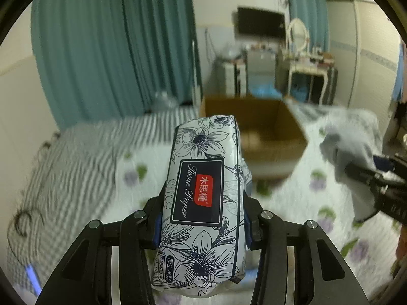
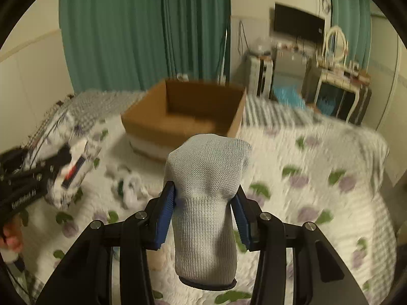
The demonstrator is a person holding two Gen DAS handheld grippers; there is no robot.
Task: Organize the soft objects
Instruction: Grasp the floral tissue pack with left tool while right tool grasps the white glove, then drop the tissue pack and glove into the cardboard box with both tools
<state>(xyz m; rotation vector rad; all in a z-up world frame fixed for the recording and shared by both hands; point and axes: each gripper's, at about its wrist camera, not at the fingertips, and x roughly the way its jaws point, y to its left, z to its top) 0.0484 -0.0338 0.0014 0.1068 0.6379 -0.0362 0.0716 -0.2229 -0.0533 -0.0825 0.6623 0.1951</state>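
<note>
1. The left gripper (image 1: 201, 225) clamps a floral tissue paper pack (image 1: 203, 193) above the quilted bed (image 1: 132, 175).
2. The right gripper (image 2: 204, 214) grips a grey knit glove (image 2: 206, 203), near the open cardboard box (image 2: 183, 111).

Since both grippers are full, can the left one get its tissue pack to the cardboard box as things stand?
Probably yes. The left gripper holds the tissue pack above the bed, and the open cardboard box lies straight ahead with nothing visible between them.
</note>
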